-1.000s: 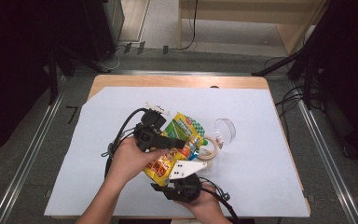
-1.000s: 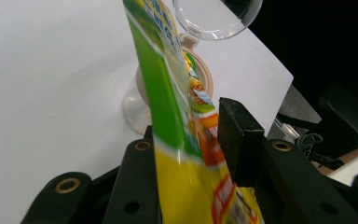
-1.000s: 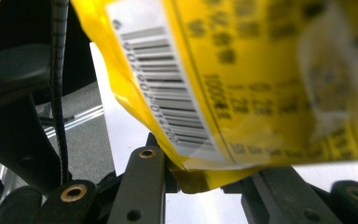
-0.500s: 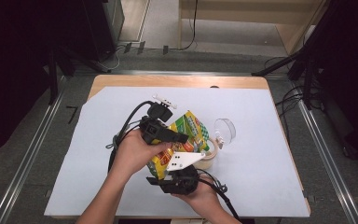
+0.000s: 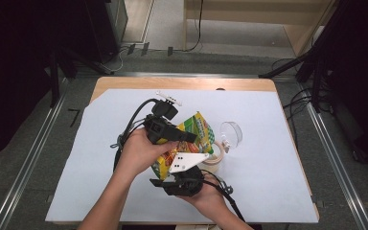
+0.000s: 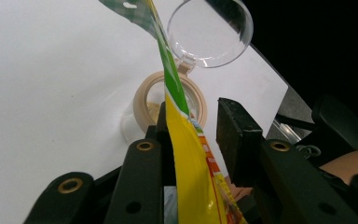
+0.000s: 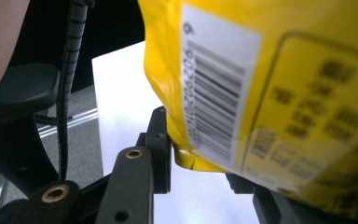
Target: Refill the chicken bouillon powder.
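A yellow and green snack bag [image 5: 197, 130] hangs tilted above a round beige container [image 5: 216, 163] on the white sheet. My left gripper [image 5: 189, 138] straddles the bag's upper part [image 6: 186, 154]. One pad [image 6: 164, 122] lies against the foil, while the other pad [image 6: 237, 133] stands off with a gap. These jaws have just been opening. My right gripper [image 5: 167, 172] grips the bag's lower end [image 7: 261, 70] from below. Its near pad [image 7: 161, 140] touches the seam and its far jaw is hidden behind the bag. Its jaws have eased wider too.
A clear plastic lid [image 5: 231, 133] lies just right of the beige container [image 6: 144, 100], also seen from the left gripper view as the lid [image 6: 209, 28]. The white sheet [image 5: 268, 167] covers a wooden table. Cables trail from both grippers, and metal rails run along both sides.
The bag's top has risen a little toward the far right, and the left gripper has shifted with it. The right hand stays in place under the bag.
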{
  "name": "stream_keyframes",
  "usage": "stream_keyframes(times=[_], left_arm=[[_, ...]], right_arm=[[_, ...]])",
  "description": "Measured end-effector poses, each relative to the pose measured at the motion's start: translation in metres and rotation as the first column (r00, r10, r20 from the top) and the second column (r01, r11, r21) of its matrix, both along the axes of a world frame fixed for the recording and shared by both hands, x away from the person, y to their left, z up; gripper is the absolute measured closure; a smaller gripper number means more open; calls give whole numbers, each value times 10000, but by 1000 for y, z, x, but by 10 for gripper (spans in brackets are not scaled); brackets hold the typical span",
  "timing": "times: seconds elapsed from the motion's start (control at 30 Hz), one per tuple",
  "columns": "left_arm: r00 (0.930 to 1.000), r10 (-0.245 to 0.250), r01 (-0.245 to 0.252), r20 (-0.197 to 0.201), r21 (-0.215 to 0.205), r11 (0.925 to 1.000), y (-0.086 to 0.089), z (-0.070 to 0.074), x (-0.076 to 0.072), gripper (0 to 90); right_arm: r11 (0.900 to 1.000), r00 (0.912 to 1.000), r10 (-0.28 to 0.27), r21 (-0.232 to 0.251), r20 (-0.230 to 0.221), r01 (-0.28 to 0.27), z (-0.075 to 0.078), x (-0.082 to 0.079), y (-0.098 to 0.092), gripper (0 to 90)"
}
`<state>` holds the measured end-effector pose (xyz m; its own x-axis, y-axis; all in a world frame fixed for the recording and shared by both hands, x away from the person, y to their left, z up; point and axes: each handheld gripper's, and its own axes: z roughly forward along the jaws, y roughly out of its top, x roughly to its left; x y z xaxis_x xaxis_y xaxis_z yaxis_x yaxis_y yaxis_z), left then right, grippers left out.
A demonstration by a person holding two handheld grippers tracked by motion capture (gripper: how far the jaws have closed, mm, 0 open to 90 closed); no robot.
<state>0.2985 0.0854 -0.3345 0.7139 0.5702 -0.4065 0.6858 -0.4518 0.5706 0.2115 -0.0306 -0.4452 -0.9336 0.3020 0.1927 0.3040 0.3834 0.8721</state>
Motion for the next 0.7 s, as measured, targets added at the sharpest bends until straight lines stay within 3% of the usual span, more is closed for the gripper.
stream_keyframes(times=[0.13, 0.27, 0.47, 0.7], left_arm=[[9998, -123, 121, 165, 109, 9999, -2, -1, -1, 711], [9993, -127, 128, 346, -42, 9999, 0, 0, -4, 698], [9989, -71, 84, 468, -291, 9995, 4, 0, -5, 659], [9991, 13, 5, 417, -419, 9991, 6, 0, -4, 645]], right_arm=[[9999, 9997, -64, 108, -226, 66, -3, 1, 2, 697], [9993, 9996, -222, 286, -159, 227, -4, 0, 3, 707], [9980, 9987, -327, 520, -395, 347, -2, 0, 2, 710], [9967, 9976, -358, 705, -590, 399, 1, 1, 2, 709]])
